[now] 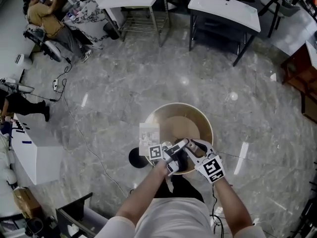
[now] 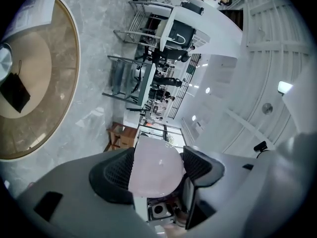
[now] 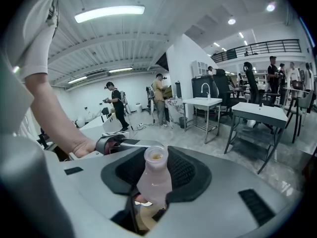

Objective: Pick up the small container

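Note:
The small container (image 3: 154, 175) is a pale pink translucent bottle with an open neck. My right gripper (image 3: 157, 176) is shut on its body, and the neck stands up between the dark ribbed pads. My left gripper (image 2: 156, 168) is shut on the same container's (image 2: 157, 166) wide rounded end, which fills the gap between its pads. In the head view both grippers meet over the near edge of the round tan table (image 1: 198, 120), left gripper (image 1: 174, 151) against right gripper (image 1: 192, 148). They hide the container there.
A white printed sheet (image 1: 149, 133) lies on the table's left edge, and a black flat thing (image 2: 15, 93) lies on the tabletop. A black disc (image 1: 137, 157) sits on the marble floor. White tables (image 1: 225, 6) stand far back, a white cabinet (image 1: 34, 150) at left, with people beyond.

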A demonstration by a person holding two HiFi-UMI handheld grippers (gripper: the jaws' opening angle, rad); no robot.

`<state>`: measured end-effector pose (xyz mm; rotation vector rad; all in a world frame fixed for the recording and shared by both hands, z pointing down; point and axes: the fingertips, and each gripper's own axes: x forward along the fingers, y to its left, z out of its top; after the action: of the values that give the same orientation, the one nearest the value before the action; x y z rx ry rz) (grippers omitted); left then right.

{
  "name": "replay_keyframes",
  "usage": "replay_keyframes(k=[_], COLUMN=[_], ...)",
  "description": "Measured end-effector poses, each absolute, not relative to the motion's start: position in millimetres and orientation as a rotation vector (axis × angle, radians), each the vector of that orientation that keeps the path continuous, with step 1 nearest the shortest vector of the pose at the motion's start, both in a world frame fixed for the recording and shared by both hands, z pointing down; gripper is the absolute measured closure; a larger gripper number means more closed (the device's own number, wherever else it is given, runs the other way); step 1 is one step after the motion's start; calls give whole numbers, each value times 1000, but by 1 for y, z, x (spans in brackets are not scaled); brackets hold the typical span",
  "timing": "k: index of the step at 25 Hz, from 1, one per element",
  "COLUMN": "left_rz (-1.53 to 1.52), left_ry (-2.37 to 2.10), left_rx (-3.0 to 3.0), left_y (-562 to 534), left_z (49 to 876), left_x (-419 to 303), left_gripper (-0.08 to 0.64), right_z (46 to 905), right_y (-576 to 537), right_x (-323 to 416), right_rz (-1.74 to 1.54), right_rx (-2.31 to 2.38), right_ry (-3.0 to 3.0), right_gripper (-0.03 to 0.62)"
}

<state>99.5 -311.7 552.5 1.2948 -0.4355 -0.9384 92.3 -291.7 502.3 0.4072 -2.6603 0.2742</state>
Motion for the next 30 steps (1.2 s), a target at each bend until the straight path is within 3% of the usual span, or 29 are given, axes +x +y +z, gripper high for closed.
replay_keyframes(k=[14, 30], left_rz=[-918, -843], left_ry=[-336, -280], left_rx=[1318, 1356], left_y=[-237, -102], left_z=[480, 435], left_x=[99, 44], left_gripper=[239, 239], right_z=[430, 382], right_y=[-219, -83], right_x=[89, 34], right_rz=[232, 198], right_rx=[504, 626], right_ry=[-2699, -2682], right_gripper=[442, 442])
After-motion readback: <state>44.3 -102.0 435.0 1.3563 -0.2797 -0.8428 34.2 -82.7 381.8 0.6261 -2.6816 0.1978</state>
